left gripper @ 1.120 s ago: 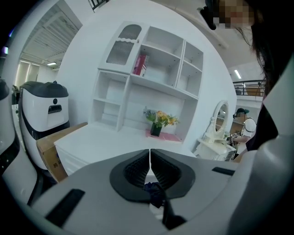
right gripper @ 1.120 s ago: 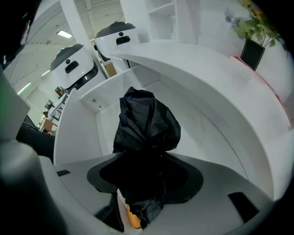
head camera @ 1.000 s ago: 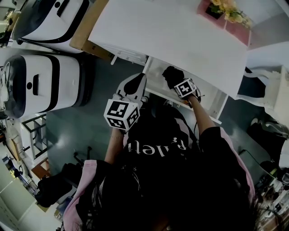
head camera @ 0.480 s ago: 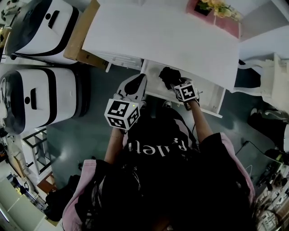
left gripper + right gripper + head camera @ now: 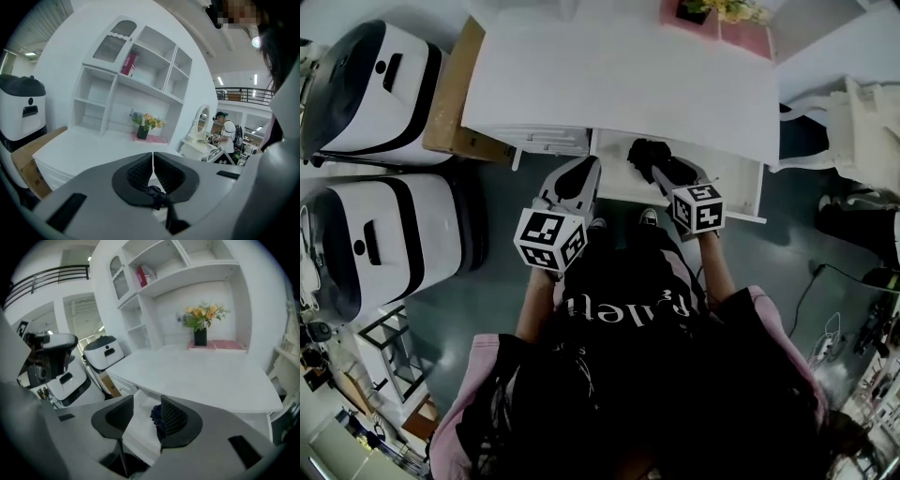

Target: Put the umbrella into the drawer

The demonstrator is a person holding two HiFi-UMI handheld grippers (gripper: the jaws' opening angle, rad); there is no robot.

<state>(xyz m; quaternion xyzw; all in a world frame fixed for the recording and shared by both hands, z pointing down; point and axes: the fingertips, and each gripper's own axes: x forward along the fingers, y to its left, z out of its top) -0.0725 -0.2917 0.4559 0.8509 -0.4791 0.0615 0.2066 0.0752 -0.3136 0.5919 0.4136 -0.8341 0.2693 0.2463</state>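
Note:
The dark folded umbrella [image 5: 645,153] lies inside the open white drawer [image 5: 741,192] under the desk [image 5: 619,84]. My right gripper [image 5: 664,174] hovers above the drawer's front, just near of the umbrella and apart from it. In the right gripper view its jaws [image 5: 145,400] are closing with nothing between them. The umbrella [image 5: 155,417] shows past the right pad, down in the drawer [image 5: 138,425]. My left gripper [image 5: 589,167] is held at the drawer's left front corner. In its own view the left gripper [image 5: 153,154] is shut and holds nothing.
Two white-and-black machines [image 5: 370,84] [image 5: 384,234] stand on the floor at the left, next to a cardboard box [image 5: 450,94]. A flower vase on a pink mat [image 5: 712,9] sits at the desk's back. White furniture [image 5: 862,122] stands to the right.
My right gripper has lifted up and back from the umbrella, which stays in the drawer. My left gripper has barely moved.

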